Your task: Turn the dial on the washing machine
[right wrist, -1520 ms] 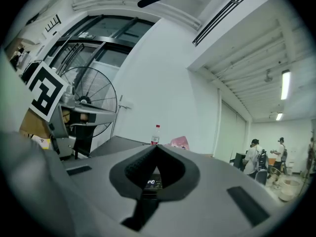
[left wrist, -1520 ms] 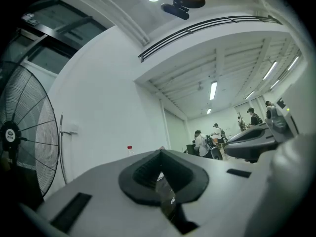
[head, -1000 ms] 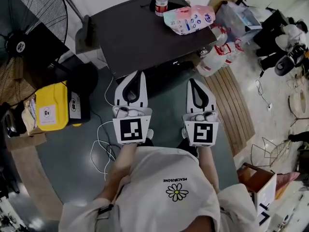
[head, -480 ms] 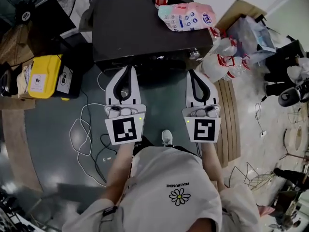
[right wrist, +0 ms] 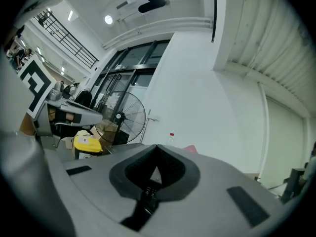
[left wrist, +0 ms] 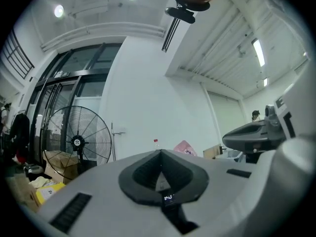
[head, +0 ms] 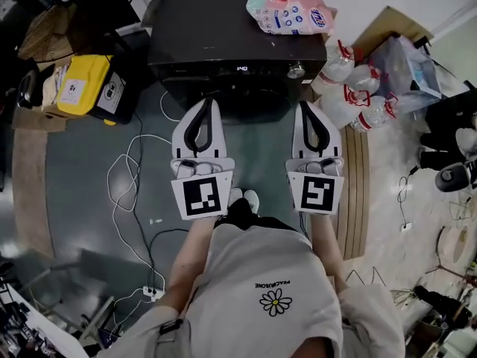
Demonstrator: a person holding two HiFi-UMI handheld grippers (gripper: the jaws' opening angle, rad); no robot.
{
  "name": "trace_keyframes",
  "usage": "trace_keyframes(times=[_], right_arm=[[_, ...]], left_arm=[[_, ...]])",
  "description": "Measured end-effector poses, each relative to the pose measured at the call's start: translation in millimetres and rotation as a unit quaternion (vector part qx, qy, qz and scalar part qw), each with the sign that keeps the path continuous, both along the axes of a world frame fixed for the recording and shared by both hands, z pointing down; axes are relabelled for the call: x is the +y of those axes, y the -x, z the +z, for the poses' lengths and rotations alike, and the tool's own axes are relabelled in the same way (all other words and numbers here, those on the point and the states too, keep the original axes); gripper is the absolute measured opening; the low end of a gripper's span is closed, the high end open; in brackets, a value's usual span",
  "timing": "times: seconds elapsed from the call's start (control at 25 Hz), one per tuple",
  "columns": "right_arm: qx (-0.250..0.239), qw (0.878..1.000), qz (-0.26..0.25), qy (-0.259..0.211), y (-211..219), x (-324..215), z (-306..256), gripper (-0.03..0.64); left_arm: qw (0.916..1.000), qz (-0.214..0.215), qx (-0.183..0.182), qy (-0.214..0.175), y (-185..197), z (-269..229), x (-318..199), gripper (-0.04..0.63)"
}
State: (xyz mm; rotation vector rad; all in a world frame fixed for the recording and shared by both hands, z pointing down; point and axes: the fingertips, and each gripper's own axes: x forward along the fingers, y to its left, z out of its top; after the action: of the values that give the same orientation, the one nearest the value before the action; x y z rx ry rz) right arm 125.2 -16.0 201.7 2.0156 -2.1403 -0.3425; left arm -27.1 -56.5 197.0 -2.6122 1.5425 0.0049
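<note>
Grey floor (head: 89, 170) below; dial (head: 297, 70) just beyond closed right claw (head: 308, 104), left claw (head: 208, 101) closed too.

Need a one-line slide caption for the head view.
Facing the dark washing machine, left hand-held gripper and right hand-held gripper, both shut and empty, sit short of its silver dial.

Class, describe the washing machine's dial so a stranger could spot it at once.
Find the dark washing machine at the head view's top. At the right end of its front control strip sits the dial: the only round silvery knob, right of the small lit display.
</note>
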Motion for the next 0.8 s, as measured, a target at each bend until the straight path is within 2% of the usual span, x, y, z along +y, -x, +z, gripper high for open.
trace_keyframes(times=[0.32,0.48,0.64,0.8], right_arm=[[-0.006,1.000,0.011,-0.002,-1.1,12.7,-11.9,0.003],[0.012,1.000,0.010,0.002,1.4,12.0,-10.7,0.003],[-0.002,1.000,0.005,-0.011,-13.4,16.0,-8.7,0.003],[0.006,1.000,-0.016,-0.017,-38.7,15.9,-4.0,0.003]], left_arm=[[0.9999,0.002,0.001,-0.011,-4.4,-15.9,13.4,-0.002],[0.9999,0.006,-0.007,0.008,-1.0,-9.2,13.3,-0.002],[1.0000,-0.007,0.006,-0.003,-11.4,-8.3,13.5,-0.002],[0.9996,-0.028,0.004,-0.004,-36.3,-6.7,10.6,-0.002]])
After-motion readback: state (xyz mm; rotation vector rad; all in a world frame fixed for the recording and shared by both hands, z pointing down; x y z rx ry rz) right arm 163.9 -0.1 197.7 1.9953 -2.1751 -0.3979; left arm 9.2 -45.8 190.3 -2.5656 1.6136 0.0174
